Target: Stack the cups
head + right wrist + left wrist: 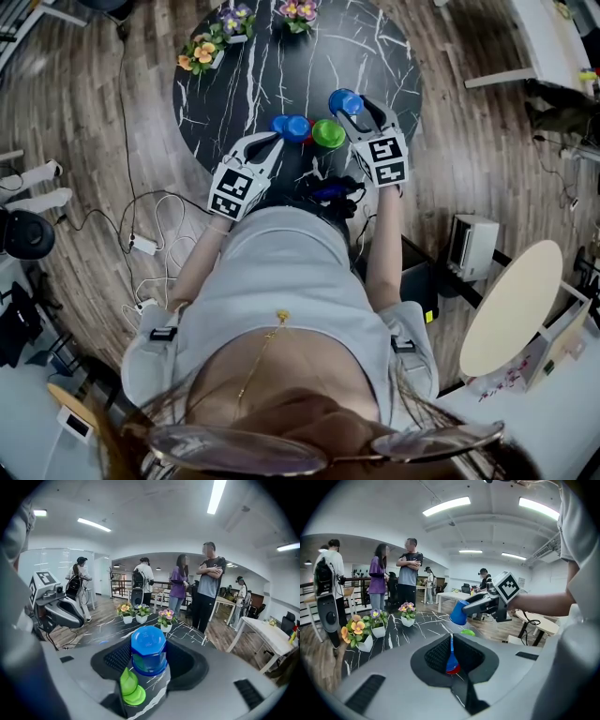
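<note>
On the round black marble table (375, 56), my left gripper (275, 139) is shut on the thin wall of a blue cup (292, 127). That cup sits on a red cup (452, 670), seen low between the jaws of the left gripper (451, 644). A green cup (328, 133) stands upside down just right of them. My right gripper (349, 108) is shut on a second blue cup (344, 100), held bottom-up off the table, above and slightly beyond the green one. In the right gripper view this blue cup (148, 651) fills the jaws, with the green cup (130, 686) below.
Three small pots of flowers (202, 52) (234, 21) (298, 11) stand along the table's far edge. Several people (208, 592) stand beyond the table. White tables (452, 597) and cables on the wooden floor (150, 234) surround it.
</note>
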Action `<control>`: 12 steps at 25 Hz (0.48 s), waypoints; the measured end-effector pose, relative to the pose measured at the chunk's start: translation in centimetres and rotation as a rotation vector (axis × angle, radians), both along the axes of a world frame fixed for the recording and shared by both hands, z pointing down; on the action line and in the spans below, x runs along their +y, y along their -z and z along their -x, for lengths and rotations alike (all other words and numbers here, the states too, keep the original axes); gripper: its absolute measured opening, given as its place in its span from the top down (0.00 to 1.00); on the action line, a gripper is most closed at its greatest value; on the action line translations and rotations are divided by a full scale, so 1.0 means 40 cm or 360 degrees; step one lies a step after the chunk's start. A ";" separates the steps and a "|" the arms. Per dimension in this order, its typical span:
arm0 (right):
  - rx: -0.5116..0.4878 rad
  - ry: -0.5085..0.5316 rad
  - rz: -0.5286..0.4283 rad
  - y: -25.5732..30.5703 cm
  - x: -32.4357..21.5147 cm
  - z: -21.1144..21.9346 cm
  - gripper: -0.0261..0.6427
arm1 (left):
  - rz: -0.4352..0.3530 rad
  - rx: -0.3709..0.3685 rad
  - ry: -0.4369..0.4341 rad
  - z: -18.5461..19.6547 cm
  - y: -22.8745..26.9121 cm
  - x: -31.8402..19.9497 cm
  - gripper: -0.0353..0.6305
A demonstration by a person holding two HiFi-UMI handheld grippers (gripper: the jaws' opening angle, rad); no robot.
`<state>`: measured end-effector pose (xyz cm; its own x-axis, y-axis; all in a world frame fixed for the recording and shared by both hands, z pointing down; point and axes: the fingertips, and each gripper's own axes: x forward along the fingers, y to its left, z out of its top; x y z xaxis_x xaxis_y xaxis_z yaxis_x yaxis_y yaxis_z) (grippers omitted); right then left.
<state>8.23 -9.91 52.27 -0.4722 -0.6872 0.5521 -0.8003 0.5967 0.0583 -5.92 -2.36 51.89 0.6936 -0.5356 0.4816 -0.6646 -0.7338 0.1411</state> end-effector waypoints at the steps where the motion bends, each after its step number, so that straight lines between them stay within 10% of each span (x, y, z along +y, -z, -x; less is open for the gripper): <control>1: -0.0003 0.0003 0.0002 0.004 0.001 0.004 0.61 | 0.0004 -0.0001 -0.0003 0.001 -0.002 0.001 0.89; 12: -0.0066 0.0029 0.0010 0.070 0.024 0.062 0.61 | 0.0045 0.0023 -0.0012 0.020 -0.008 0.005 0.89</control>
<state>5.73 -8.93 49.46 -0.5075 -0.6747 0.5359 -0.7908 0.6117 0.0213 -6.73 -2.18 52.20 0.7044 -0.5168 0.4865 -0.6570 -0.7342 0.1712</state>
